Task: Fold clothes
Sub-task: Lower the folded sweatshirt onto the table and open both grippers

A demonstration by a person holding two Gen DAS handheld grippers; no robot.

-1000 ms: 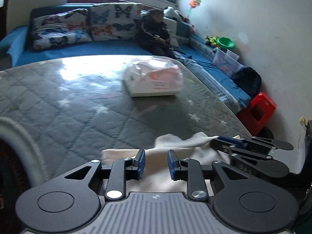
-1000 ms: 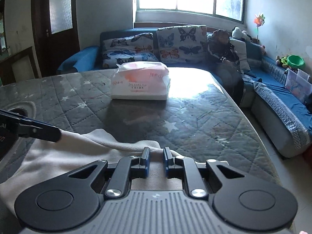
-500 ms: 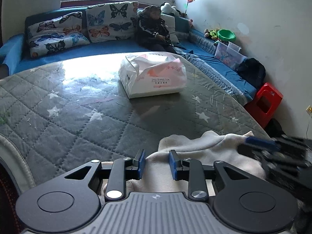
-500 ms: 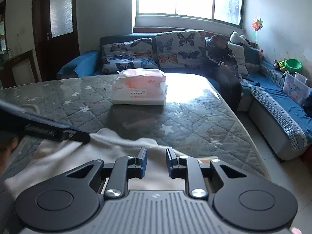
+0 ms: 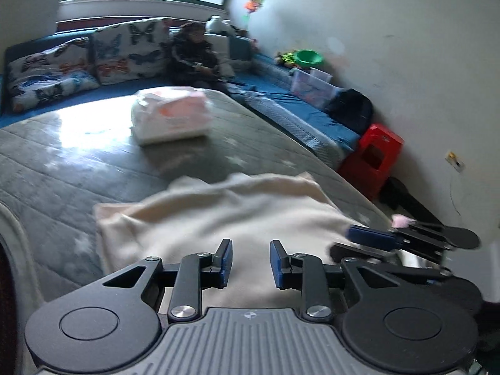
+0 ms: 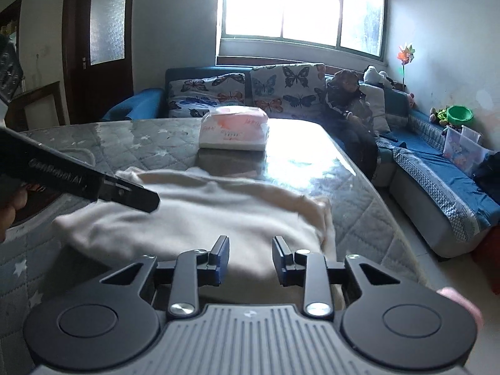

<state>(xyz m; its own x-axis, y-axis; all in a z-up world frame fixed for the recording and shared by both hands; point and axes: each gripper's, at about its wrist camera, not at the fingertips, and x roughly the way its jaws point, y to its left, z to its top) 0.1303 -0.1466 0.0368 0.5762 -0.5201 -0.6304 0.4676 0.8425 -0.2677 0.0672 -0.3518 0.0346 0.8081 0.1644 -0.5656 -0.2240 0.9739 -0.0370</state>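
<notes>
Two grippers, jaws spread, over a cream garment on the bench.

Left gripper [image 5: 250, 264]: jaws apart, nothing between them, cloth just below. Right gripper [image 6: 250, 261]: same, jaws apart and holding nothing. The cream garment [image 6: 193, 218] lies rumpled on the grey quilted bench [image 6: 353, 187] near its front edge, right-hand side folded over. Beyond it, well apart, a white plastic-wrapped packet [image 6: 234, 132]. Behind the bench, a blue sofa [image 6: 437, 168] with butterfly cushions [image 6: 281, 89]; a person [image 6: 347, 100] sits there.
</notes>
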